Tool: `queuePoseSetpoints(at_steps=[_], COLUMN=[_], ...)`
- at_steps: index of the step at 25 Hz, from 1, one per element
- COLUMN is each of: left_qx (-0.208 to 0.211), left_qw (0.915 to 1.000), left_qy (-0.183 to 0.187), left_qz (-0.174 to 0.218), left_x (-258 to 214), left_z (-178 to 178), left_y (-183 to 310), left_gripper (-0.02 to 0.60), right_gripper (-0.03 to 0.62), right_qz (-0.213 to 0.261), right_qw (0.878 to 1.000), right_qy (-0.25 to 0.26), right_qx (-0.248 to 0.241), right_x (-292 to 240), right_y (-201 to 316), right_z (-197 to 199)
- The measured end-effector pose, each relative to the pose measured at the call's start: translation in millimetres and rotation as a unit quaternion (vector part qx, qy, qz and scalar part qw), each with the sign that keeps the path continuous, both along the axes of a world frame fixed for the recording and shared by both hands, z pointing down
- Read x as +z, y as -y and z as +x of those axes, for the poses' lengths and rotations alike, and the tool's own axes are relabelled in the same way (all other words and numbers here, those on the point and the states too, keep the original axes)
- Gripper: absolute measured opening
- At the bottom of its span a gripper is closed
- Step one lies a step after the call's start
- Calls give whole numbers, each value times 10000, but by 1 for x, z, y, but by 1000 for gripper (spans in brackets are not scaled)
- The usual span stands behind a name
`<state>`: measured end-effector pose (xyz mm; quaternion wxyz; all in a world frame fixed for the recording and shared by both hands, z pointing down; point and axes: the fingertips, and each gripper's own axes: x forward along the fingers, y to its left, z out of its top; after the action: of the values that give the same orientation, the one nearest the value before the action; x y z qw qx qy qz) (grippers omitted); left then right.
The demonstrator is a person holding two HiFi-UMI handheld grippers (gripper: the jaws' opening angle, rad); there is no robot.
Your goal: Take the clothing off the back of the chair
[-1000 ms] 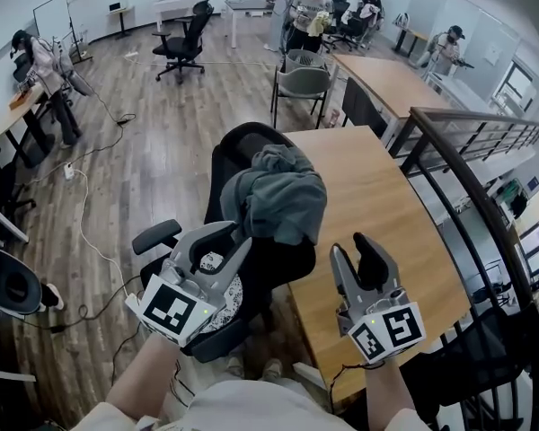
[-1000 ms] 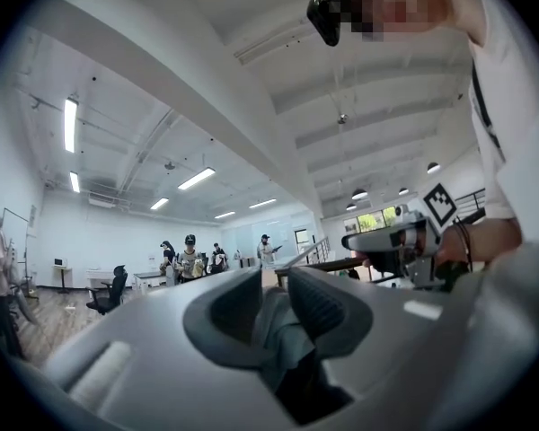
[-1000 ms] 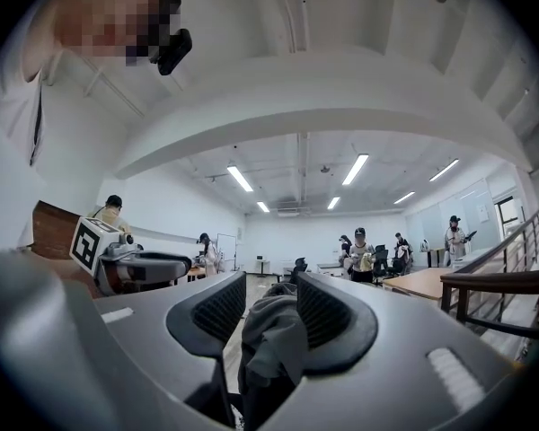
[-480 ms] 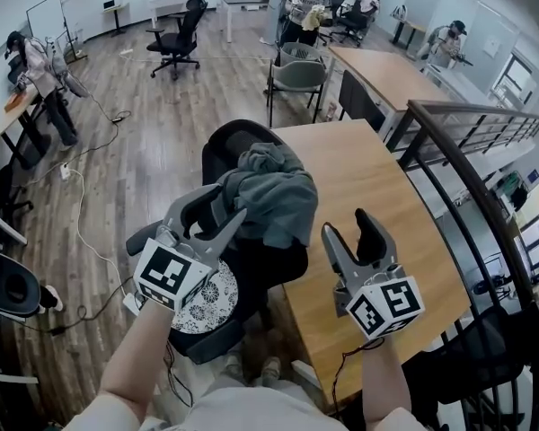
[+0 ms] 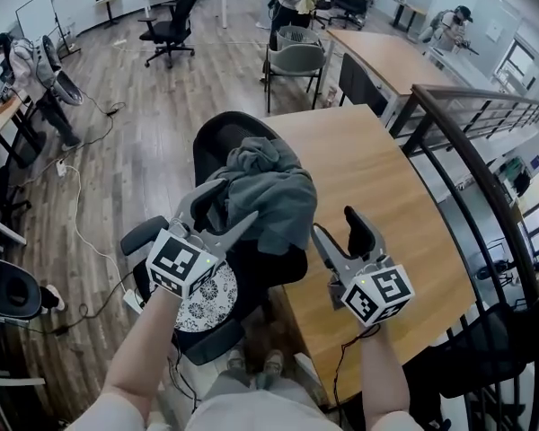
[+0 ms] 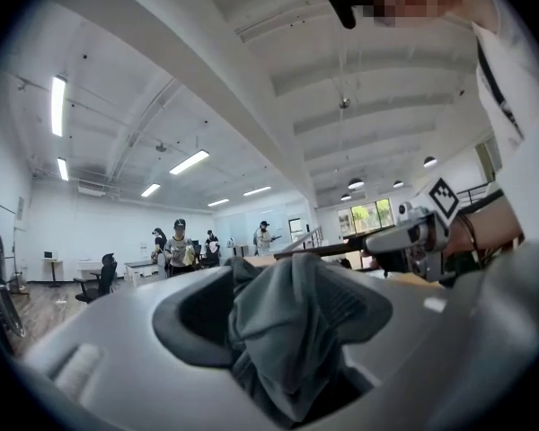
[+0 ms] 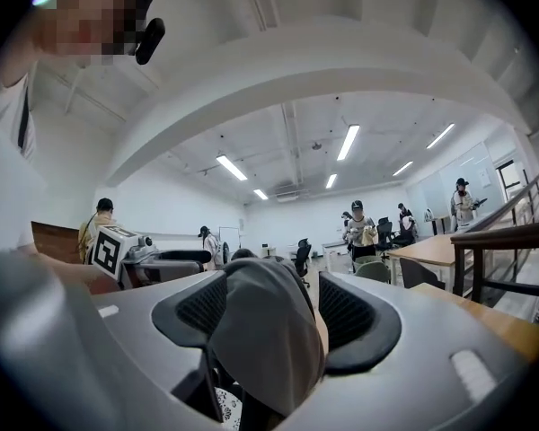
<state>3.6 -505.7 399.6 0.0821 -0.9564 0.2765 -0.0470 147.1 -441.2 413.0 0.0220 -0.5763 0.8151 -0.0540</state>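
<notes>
Looking down from my head, I see the grey clothing (image 5: 271, 189) bunched over the back of the black chair (image 5: 217, 136), in the middle of the frame, its folds hanging down the near side toward the seat. The chair stands pushed up against the left edge of the wooden table (image 5: 370, 171), which fills the centre right. My left tongs (image 5: 234, 203) sit at the lower left of the clothing with both jaws spread wide, the tips pointing up and right at the fabric's left edge. From above I cannot tell whether they touch it. In the left gripper view the jaws are far apart and the grey folds fill the gap between them, with nothing clamped. My right tongs (image 5: 336, 229) are just right of the clothing's lower edge, over the near corner of the table, also spread wide and holding nothing. In the right gripper view the clothing hangs in the opening between the two dark pads, and a patterned cushion (image 5: 206, 301) shows below it on the seat. An armrest (image 5: 137, 237) juts out at the left under my left wrist. Other people stand among desks and chairs along the top of the frame, and a dark railing (image 5: 467, 155) curves down the right side.
</notes>
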Motion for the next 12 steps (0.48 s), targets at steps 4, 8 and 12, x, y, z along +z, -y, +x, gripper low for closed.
queuePoseSetpoints(at_steps=[4, 8, 12], left_qx=[73, 204, 280], left_qw=[9995, 9990, 9986], left_qy=[110, 175, 180], left_qz=[-285, -348, -402], left_x=[31, 48, 56], left_z=[9, 18, 24], left_y=[19, 27, 41], left_gripper=[293, 296, 296], right_gripper=[322, 345, 359], right_qz=[-250, -456, -525], right_qw=[9996, 9983, 9969], right_qy=[-22, 93, 163], right_qx=[-157, -354, -560], right_x=[34, 61, 73], right_y=[16, 27, 43], right_z=[2, 0, -8])
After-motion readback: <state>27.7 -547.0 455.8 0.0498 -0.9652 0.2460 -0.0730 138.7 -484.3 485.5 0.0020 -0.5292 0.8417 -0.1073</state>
